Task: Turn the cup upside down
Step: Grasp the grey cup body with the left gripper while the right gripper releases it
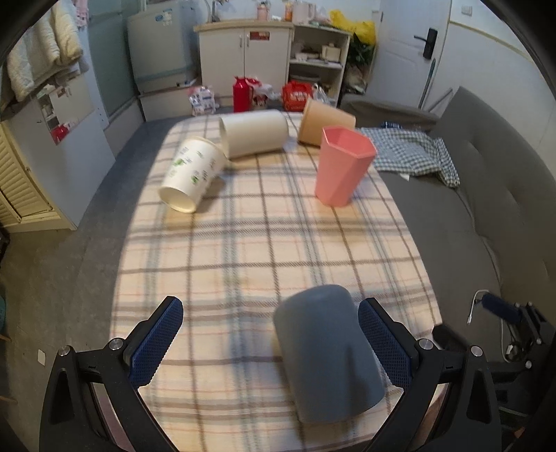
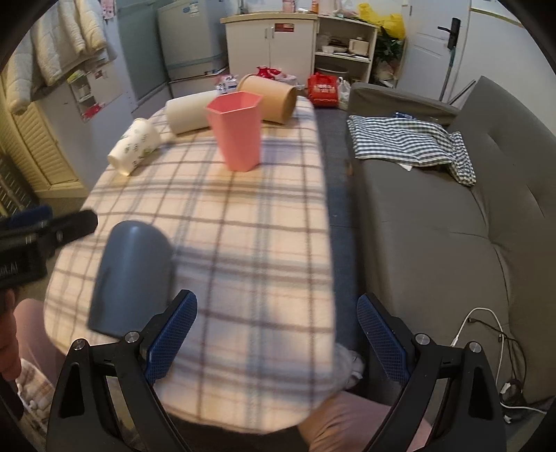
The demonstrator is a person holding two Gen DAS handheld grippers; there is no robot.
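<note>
Blue-grey cup [image 1: 328,351] already sits dome-up on the plaid desk [image 1: 243,243], right between the left gripper [image 1: 271,344] fingers, hugging the right one. Both grippers are spread wide, nothing held; right gripper [image 2: 278,333] has it off to its left.

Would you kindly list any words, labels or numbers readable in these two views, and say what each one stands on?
None can be read for certain.
White paper cup: green print, too blurred.
Red bag on the floor: white characters, too small.
Red sticker on the cabinet door: illegible.
Blue badge on the fridge: illegible.
Left device body: partial white lettering, cut off.
</note>
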